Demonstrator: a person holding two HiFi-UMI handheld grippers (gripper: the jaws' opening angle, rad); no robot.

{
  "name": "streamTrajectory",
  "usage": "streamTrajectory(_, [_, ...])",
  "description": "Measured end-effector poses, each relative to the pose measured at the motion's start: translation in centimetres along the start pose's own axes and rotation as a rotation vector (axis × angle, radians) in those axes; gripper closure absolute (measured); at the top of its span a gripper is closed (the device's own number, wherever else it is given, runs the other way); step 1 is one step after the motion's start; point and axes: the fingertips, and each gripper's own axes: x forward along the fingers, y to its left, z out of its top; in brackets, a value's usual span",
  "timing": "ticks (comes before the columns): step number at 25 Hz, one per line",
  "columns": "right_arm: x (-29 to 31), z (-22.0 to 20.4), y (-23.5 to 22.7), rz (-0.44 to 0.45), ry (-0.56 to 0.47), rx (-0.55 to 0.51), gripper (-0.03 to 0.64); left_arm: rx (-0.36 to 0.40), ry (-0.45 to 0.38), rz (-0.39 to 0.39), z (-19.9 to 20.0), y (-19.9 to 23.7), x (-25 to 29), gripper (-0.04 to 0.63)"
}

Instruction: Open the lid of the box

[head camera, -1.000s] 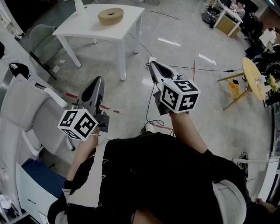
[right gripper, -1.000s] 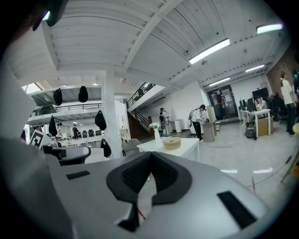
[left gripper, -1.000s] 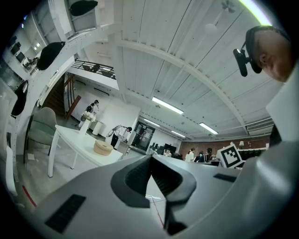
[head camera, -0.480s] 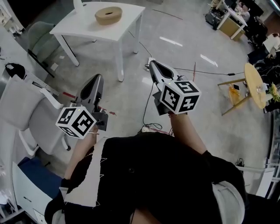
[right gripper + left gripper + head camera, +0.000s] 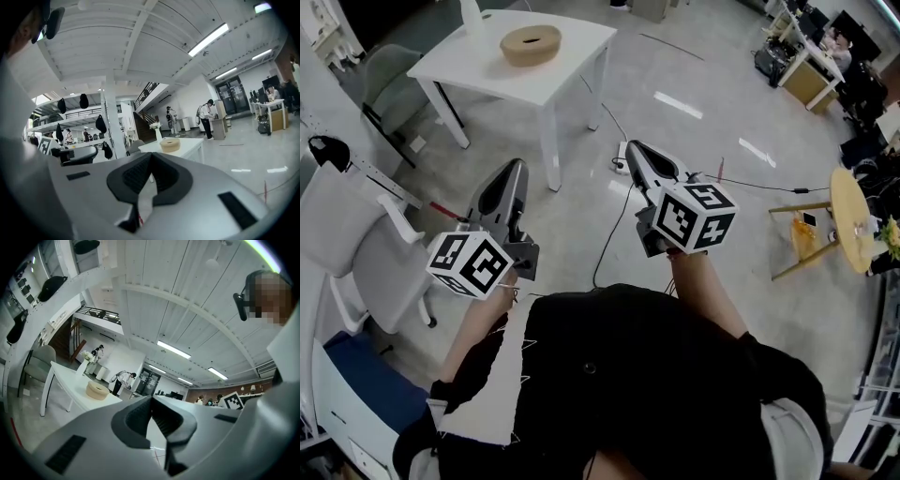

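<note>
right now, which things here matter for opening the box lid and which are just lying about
For the job: round tan box; white square table under it; left tongs and right tongs, both shut, empty.
Lying about: white vase; grey-green chair; round wooden side table; white floor power strip.

One white square table in the upper left, one round tan wooden box on it, two grey grippers, left gripper and right gripper, one grey-green chair, one white office chair, one round wooden side table at the right edge
</note>
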Motion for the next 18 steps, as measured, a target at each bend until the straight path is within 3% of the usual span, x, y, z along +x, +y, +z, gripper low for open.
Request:
streamTrajectory(8, [0.8,-2.4,-2.3,0.036,0.061,0.049,0.614,-0.027,0.076,0.021,-3.4,-0.3,2.0,0.584])
streamTrajectory(18, [3.8,-5.4,-5.7,-0.002,0.123,0.13,0.614,-0.07,0.143,0.039,-6.1,2.9,5.1,0.584])
